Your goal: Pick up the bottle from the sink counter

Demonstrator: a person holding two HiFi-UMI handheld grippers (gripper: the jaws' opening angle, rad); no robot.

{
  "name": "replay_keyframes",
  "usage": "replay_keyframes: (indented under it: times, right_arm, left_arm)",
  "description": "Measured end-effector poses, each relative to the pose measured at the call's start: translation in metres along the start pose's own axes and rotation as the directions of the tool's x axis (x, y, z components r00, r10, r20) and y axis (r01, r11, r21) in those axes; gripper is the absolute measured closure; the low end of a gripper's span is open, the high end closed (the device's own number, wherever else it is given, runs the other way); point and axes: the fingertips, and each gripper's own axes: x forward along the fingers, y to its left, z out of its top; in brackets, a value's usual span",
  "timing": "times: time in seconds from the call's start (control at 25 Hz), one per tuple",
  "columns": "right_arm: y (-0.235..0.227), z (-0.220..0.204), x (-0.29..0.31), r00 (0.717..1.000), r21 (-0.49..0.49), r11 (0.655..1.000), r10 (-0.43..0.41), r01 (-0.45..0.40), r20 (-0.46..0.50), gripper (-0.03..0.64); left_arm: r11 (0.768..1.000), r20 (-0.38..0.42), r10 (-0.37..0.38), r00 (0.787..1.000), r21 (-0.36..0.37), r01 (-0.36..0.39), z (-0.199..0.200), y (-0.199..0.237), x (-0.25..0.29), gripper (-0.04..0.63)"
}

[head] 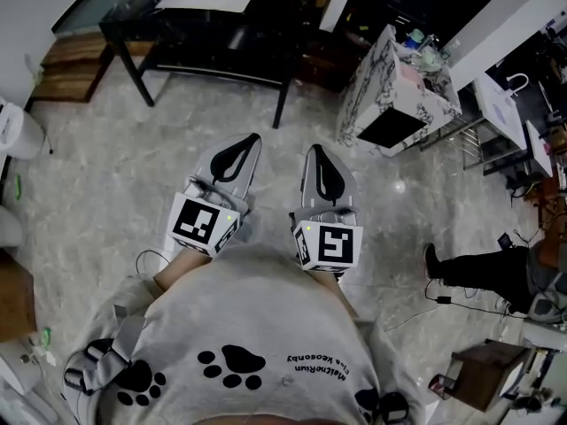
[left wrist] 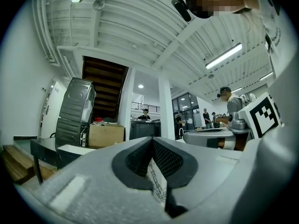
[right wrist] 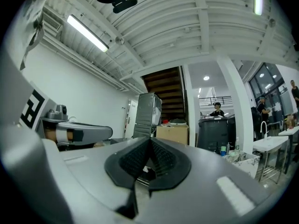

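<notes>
The marble-patterned sink counter (head: 394, 96) stands on the floor ahead and to the right. Small bottles (head: 416, 38) stand on its top, too small to tell apart. In the right gripper view the counter (right wrist: 243, 158) shows low at the right, with bottles (right wrist: 227, 149) on it. Both grippers are held close to my chest and point forward, far short of the counter. My left gripper (head: 251, 140) (left wrist: 152, 139) is shut with nothing in it. My right gripper (head: 315, 151) (right wrist: 150, 140) is also shut and holds nothing.
A black table (head: 204, 25) with a white sheet stands ahead at the left, with wooden steps (head: 71, 65) beside it. A person's leg (head: 469, 268) and cables lie on the floor at the right. A white table (head: 500, 104) stands beyond the counter, and a brown box (head: 483, 374) sits at the lower right.
</notes>
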Motion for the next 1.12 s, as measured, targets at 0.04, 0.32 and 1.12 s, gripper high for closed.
replay_keyframes:
  times: [0.04,0.32,1.12]
  right_arm:
    - [-0.004,-0.003,0.012,1.000,0.012,1.000,-0.001,0.001,-0.006,0.615]
    - [-0.027,-0.008,0.105,1.000,0.025,1.000,-0.014,0.014,-0.020,0.615]
    - [-0.079,-0.048,0.296,0.994,0.007,0.999,-0.049,0.050,-0.096,0.615]
  left_arm:
    - [1.000,-0.003,-0.004,1.000,0.000,0.004,-0.002,0.008,0.010,0.595]
    - [1.000,-0.011,-0.028,1.000,0.001,0.028,0.000,0.072,0.078,0.595]
    - [0.996,-0.046,-0.069,0.997,-0.059,0.067,-0.040,0.209,0.229,0.595]
